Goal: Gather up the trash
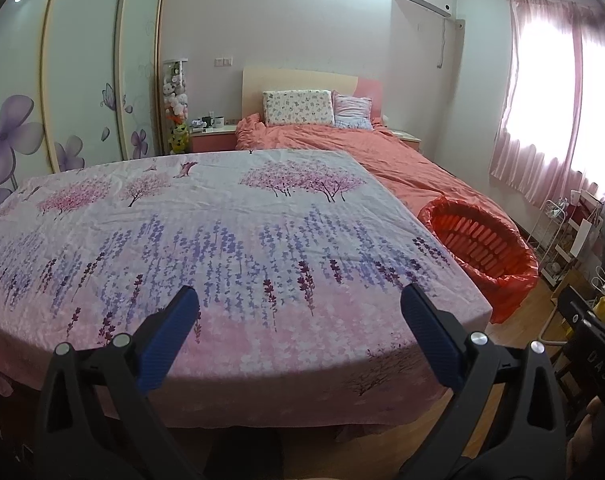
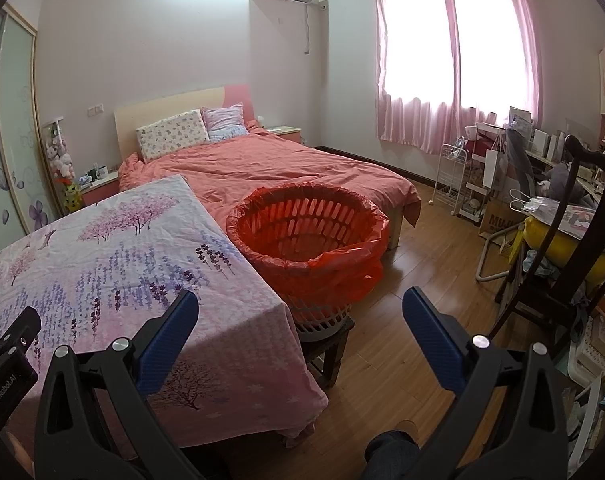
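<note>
Hovering over the floral cloth (image 1: 222, 240), left gripper (image 1: 300, 312) jaws apart, empty; red-lined basket (image 1: 478, 240) at 2 o'clock. Right gripper (image 2: 300, 312) jaws apart, empty, basket (image 2: 306, 236) at 12 o'clock beyond the tips.

Three bits of lettering can be read. In the right wrist view, white letters reading "GenRoboAI" run along the black body of the left gripper (image 2: 6, 364), at the lower left edge of the frame. In the same view a brown cardboard box (image 2: 498, 216) on the floor near the white wire racks bears dark block letters "MUJI", cut off by things in front. In the left wrist view a black device (image 1: 598, 360) at the right edge carries pale letters "DAS", read along its length; anything further is out of frame. Other printed papers and packets on the desk are too small to read
</note>
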### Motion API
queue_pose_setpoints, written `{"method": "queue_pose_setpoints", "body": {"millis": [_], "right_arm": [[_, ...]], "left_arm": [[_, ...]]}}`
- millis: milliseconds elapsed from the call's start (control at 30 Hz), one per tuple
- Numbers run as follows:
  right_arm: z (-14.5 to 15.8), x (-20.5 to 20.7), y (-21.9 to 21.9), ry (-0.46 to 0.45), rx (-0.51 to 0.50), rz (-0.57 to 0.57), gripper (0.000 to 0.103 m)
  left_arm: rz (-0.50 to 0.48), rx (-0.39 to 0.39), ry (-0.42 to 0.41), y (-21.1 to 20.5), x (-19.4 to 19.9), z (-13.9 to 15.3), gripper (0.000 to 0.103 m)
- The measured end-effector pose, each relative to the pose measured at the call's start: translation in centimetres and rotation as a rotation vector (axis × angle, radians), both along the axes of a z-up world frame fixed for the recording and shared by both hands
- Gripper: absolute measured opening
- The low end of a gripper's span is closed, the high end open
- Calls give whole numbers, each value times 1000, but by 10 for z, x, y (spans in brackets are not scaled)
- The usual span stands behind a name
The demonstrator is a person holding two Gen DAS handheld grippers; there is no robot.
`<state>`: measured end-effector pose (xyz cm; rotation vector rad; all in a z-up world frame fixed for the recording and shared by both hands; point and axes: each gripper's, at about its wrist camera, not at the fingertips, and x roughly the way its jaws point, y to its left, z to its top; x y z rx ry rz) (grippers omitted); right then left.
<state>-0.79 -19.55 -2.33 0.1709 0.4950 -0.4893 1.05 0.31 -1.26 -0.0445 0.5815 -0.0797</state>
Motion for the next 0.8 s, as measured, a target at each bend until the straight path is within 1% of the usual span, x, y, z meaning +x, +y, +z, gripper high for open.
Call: {"method": "queue_pose_setpoints", "body": {"millis": [233, 800], "right_arm": [[0, 0, 0, 0, 1, 0, 101], [0, 0, 0, 0, 2, 0, 101]], "left_arm": [[13, 8, -4, -3, -2, 3, 99], [3, 10, -8, -6, -4, 6, 99]]}}
